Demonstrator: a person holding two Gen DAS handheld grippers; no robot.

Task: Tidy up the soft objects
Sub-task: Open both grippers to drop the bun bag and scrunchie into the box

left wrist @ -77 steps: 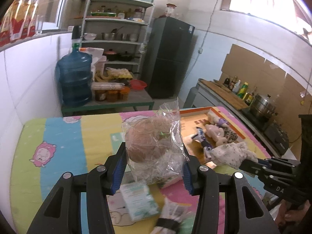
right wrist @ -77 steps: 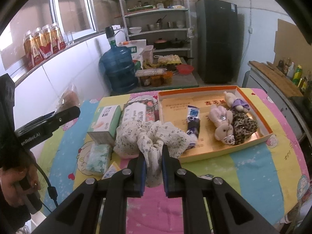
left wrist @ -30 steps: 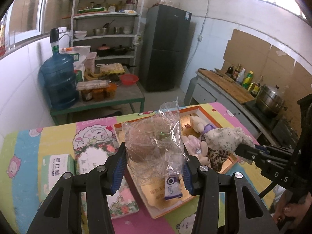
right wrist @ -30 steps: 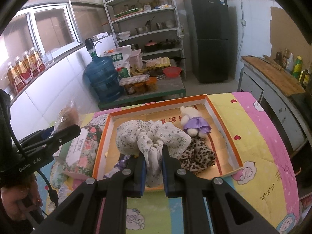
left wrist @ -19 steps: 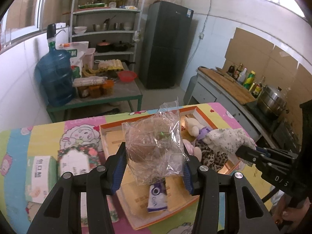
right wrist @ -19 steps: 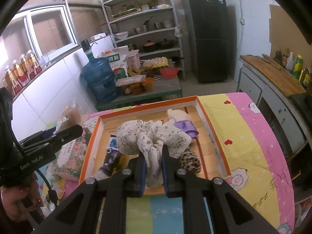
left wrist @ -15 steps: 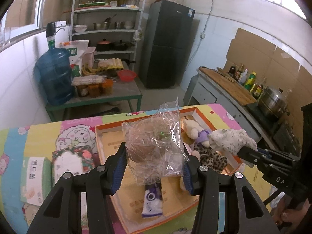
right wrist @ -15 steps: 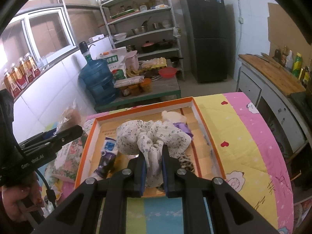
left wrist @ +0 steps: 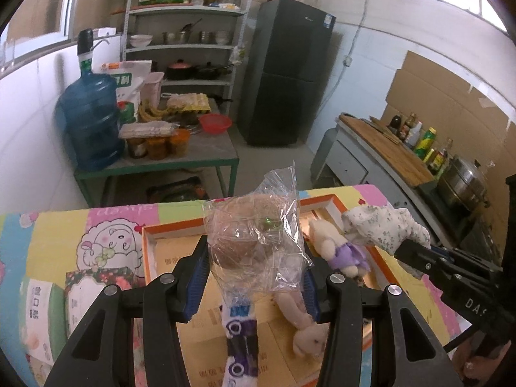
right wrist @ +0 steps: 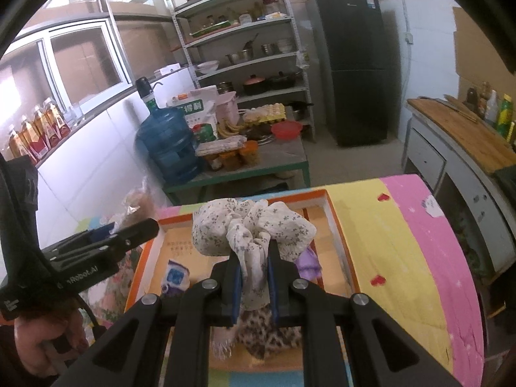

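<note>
Here the left hand-held gripper (left wrist: 254, 277) clamps a bagged bun (left wrist: 248, 238); the right hand-held gripper (right wrist: 253, 287) pinches floral cloth (right wrist: 251, 229) above the tray (right wrist: 338, 219)

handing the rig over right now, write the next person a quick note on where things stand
Left gripper: shut on the clear plastic bag with a brown round item inside, held above the orange tray.
Right gripper: shut on the floral scrunchie, also above the tray.
Done: plush bunny in purple, a leopard-print piece and a blue-and-white packet lie in the tray.
Left: set down both held items; tissue packs sit on the mat beside the tray.
</note>
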